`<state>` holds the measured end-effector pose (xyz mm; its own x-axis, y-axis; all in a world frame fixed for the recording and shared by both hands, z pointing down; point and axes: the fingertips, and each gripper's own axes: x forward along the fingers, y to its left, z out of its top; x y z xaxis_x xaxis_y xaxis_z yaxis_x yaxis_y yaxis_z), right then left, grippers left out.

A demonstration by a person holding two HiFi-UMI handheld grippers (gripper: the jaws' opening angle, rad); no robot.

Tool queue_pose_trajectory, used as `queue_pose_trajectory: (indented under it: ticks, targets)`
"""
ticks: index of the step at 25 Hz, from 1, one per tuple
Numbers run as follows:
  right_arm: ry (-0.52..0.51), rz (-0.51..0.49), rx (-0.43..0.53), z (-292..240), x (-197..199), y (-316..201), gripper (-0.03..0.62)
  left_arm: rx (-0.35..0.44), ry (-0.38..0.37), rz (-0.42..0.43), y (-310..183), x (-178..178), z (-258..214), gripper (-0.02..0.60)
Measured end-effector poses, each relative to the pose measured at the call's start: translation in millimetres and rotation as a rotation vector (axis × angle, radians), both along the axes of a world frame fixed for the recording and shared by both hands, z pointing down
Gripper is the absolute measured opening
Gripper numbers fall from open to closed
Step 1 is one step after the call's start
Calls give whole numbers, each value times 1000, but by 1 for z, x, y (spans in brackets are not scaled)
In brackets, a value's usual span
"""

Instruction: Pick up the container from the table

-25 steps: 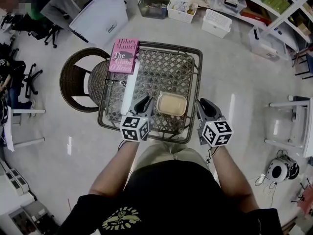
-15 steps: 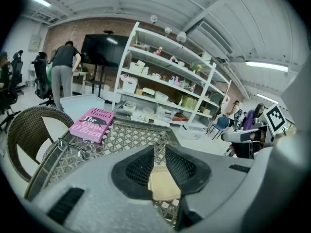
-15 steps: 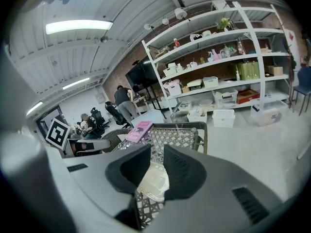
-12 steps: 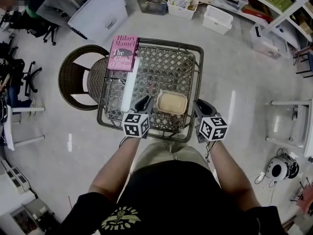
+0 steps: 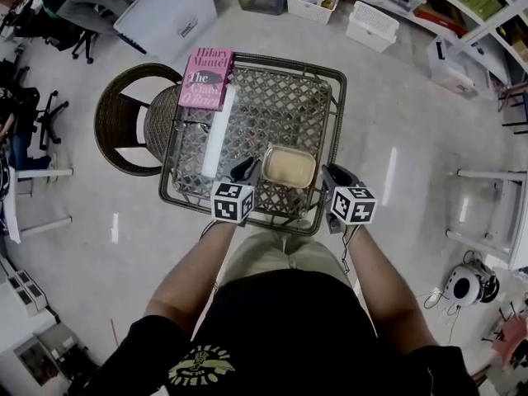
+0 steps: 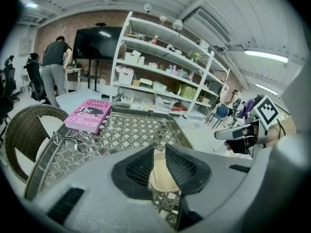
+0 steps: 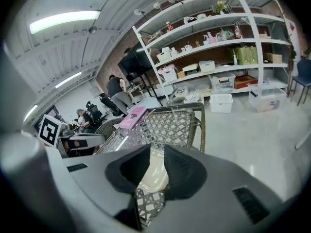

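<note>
A shallow beige container sits on the near part of the wicker-patterned table. My left gripper reaches its left side and my right gripper its right side. In the left gripper view the jaws stand a little apart, and the container's rim shows through the gap. The right gripper's jaws also stand apart, with the container just beyond them. Neither gripper holds anything.
A pink book, a pair of glasses and a long white strip lie on the table's left half. A wicker chair stands to the left. Plastic bins and shelves line the far side.
Both grippers have moved forward along the container's two sides, the right one closing in toward the table's near right corner. The container has not moved.
</note>
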<state>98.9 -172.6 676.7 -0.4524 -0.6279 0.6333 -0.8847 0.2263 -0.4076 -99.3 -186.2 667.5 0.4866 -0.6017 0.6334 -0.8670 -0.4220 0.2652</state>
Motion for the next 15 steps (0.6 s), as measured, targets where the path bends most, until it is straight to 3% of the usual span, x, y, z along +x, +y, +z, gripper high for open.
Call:
queue_pose_trajectory:
  ticks: [15]
  targets:
    - [29, -58, -155, 68, -9, 4, 97, -105, -44, 13, 2, 5, 55, 55]
